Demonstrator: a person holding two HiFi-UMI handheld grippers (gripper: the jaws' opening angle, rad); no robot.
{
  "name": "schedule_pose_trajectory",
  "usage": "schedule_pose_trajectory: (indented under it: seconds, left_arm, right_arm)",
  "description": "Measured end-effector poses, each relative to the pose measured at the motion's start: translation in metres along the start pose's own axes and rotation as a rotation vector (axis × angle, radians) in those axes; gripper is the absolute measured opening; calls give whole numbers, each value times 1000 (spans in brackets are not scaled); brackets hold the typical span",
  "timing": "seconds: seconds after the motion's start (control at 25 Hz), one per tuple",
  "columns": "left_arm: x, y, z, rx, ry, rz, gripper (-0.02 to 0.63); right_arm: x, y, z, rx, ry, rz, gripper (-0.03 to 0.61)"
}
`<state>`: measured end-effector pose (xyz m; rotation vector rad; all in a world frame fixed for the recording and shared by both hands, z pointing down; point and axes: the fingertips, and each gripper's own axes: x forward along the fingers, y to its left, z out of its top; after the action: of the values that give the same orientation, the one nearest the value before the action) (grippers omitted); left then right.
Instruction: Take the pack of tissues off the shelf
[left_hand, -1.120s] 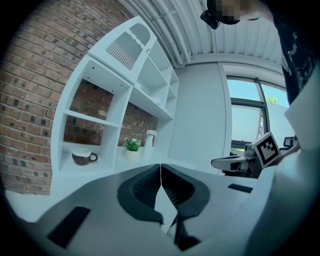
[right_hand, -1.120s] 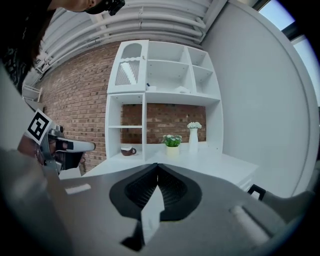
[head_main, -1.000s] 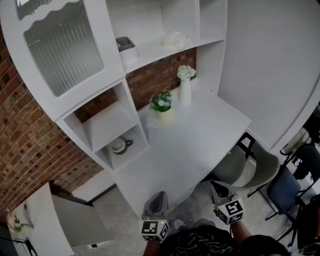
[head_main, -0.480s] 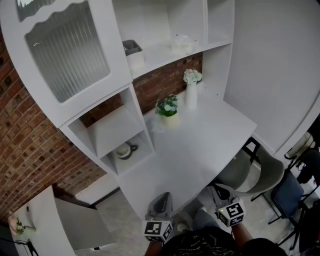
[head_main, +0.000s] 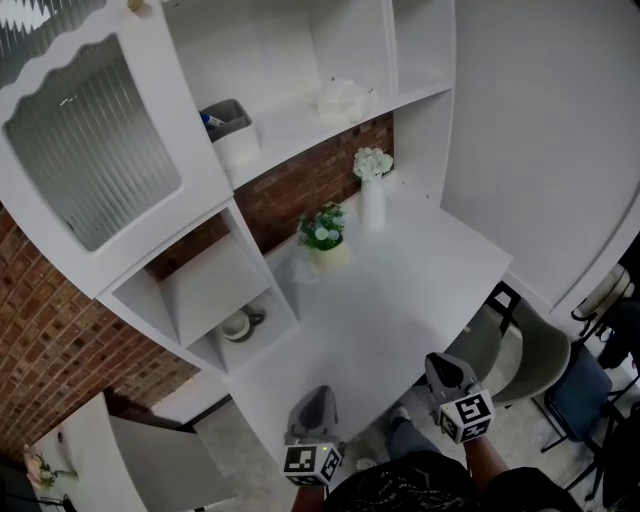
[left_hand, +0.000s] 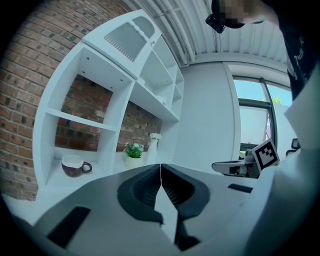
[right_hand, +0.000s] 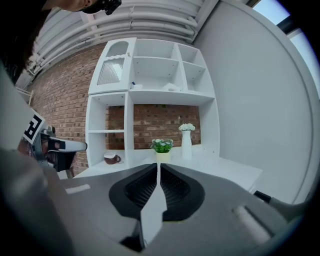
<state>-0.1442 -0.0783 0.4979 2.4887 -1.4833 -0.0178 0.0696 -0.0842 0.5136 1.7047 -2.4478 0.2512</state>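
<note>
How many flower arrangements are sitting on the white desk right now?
2. A small potted plant stands by the brick wall; a tall white vase of white flowers stands just right of it. Nothing appears to hide another.

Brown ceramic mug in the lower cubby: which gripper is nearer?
Left. The left gripper hangs off the white desk, in front of the brown mug; the right gripper is farther right.
</note>
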Motion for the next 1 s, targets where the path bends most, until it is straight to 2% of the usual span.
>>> schedule_pose_trajectory:
  seconds: [0.16, 0.32, 0.52, 0.6, 0.84, 1.0]
  left_arm:
    - [30, 1, 15, 1, -11, 29, 11]
    - [61, 5, 27, 8, -19, 55, 11]
    - [93, 7, 29, -14, -9, 84, 11]
    - [105, 5, 30, -17, -7, 88, 11]
    - [136, 2, 45, -5, -26, 116, 11]
    - [152, 5, 59, 16, -45, 137, 11]
  right_arm:
    - [30, -27, 16, 32, -12, 34, 12]
    - [60, -48, 34, 21, -26, 74, 12]
    - [98, -90, 56, 9, 0, 38, 12]
    - [112, -104, 69, 21, 1, 49, 17]
    - [148, -127, 123, -12, -47, 129, 101]
    - [164, -134, 154, 4, -77, 175, 223]
